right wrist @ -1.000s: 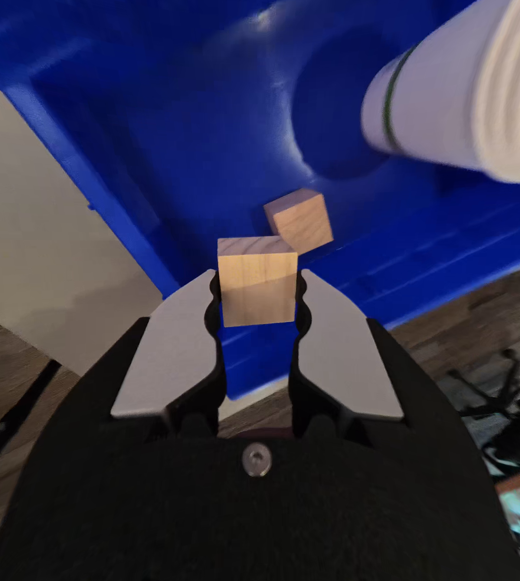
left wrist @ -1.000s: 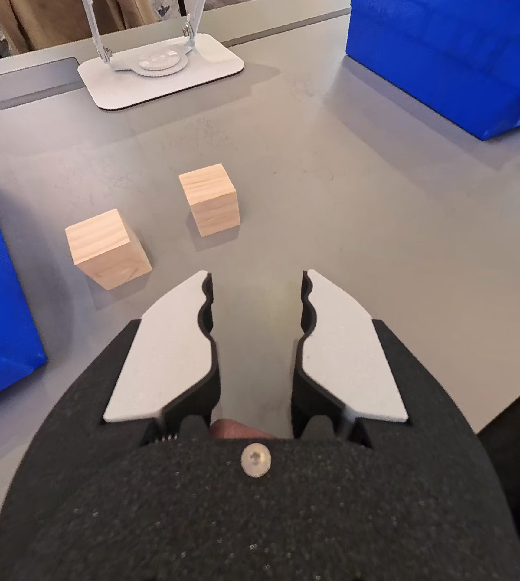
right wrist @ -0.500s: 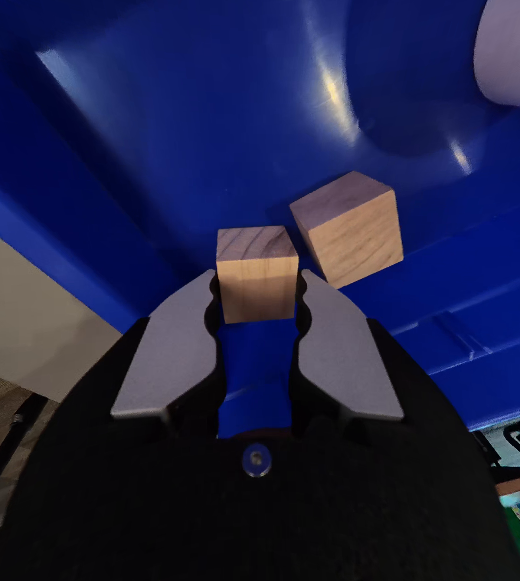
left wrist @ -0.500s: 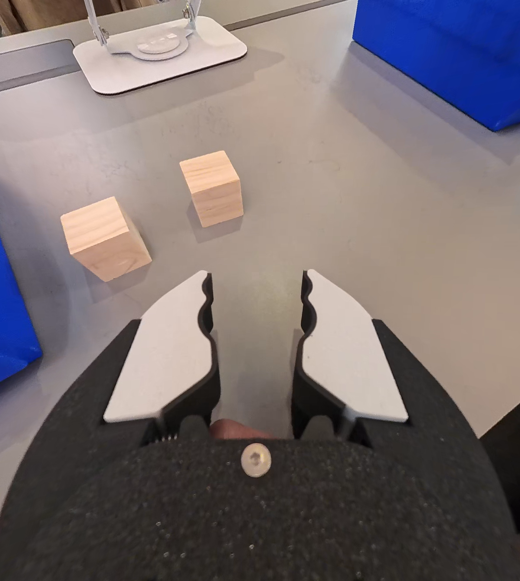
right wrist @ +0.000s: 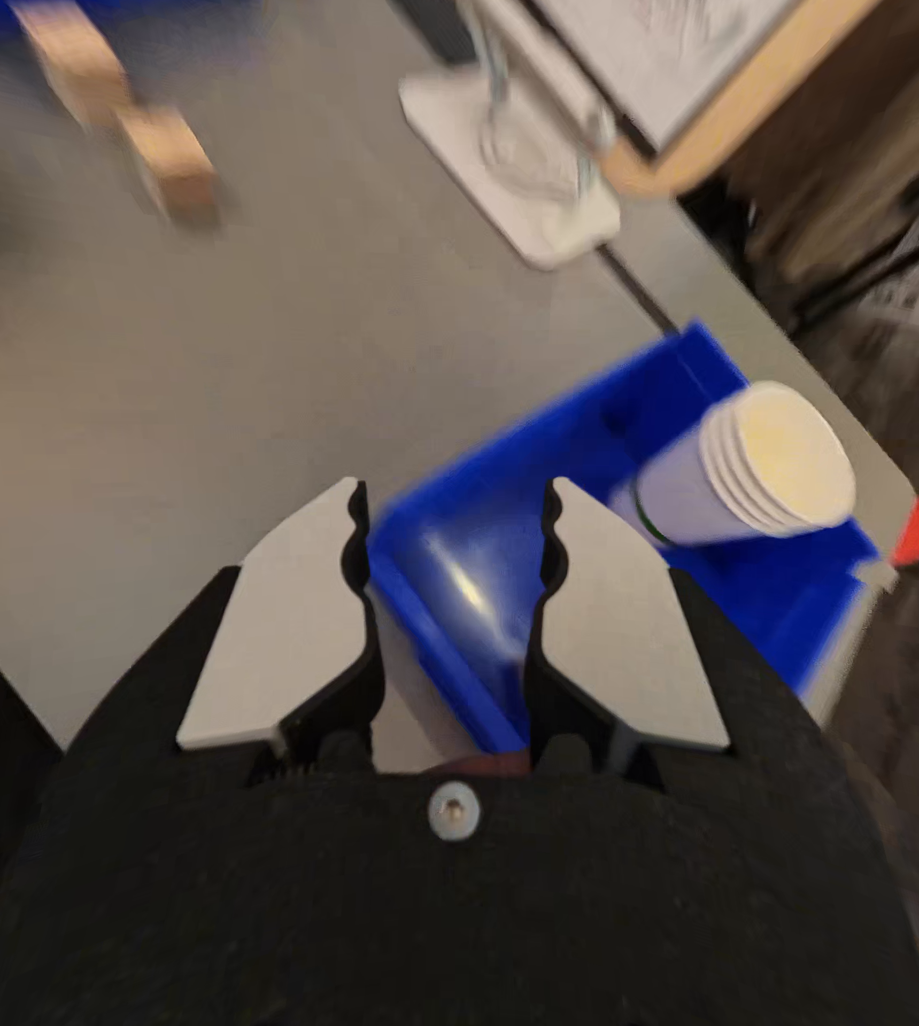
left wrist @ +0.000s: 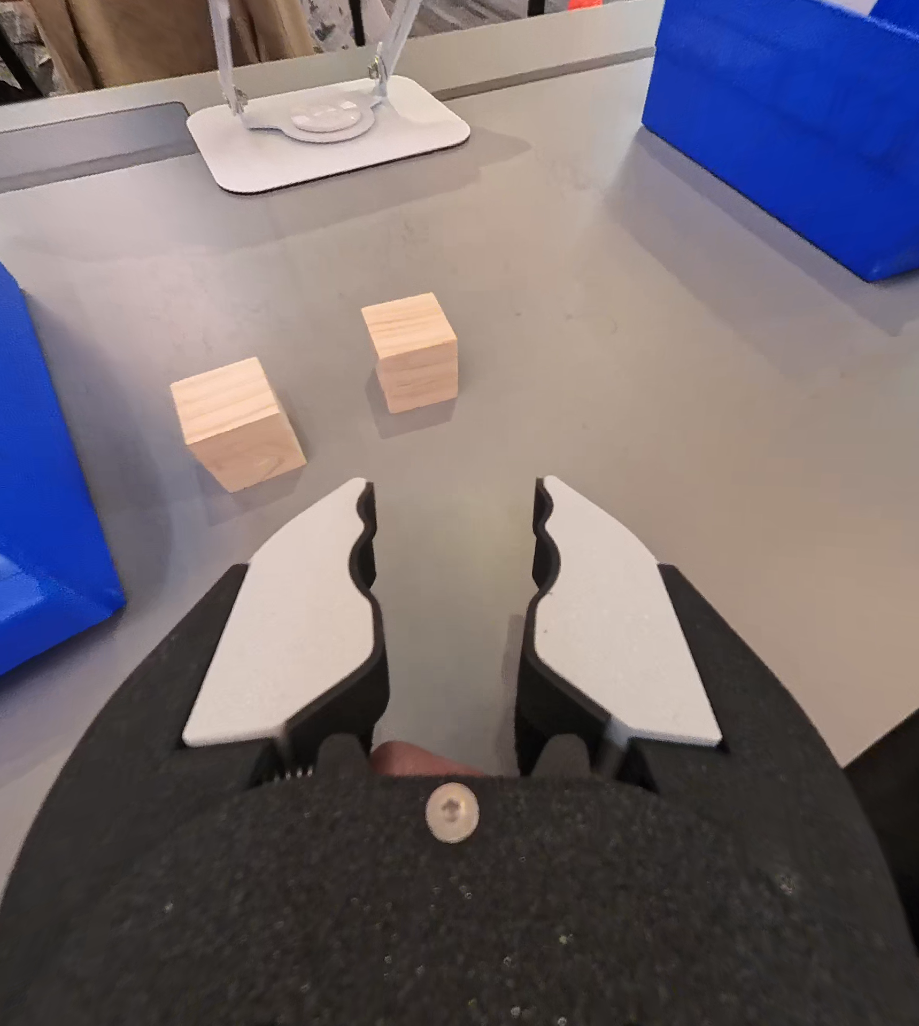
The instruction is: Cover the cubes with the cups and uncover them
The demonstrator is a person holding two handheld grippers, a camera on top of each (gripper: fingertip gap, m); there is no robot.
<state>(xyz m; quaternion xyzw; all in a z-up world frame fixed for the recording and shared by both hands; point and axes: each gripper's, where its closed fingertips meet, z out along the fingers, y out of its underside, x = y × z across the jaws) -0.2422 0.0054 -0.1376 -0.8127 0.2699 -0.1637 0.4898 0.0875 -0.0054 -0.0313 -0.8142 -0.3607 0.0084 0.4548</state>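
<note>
Two wooden cubes stand on the grey table in the left wrist view, one to the left [left wrist: 237, 422] and one farther in the middle [left wrist: 412, 351]. My left gripper [left wrist: 454, 488] is open and empty, just short of them. My right gripper [right wrist: 454, 491] is open and empty above a blue bin [right wrist: 779, 599]. A stack of white paper cups [right wrist: 746, 488] lies on its side in that bin. The two cubes show blurred at the top left of the right wrist view, the nearer [right wrist: 174, 161] and the farther [right wrist: 65, 72].
A blue bin [left wrist: 812, 127] stands at the far right and another blue bin [left wrist: 7, 472] at the left. A white stand base [left wrist: 329, 133] sits at the table's back; it also shows in the right wrist view [right wrist: 529, 183]. The floor lies beyond the table's right edge.
My right gripper has let go of the cube it held in the blue bin, opened, and pulled back and up. The left gripper has barely shifted and stays open.
</note>
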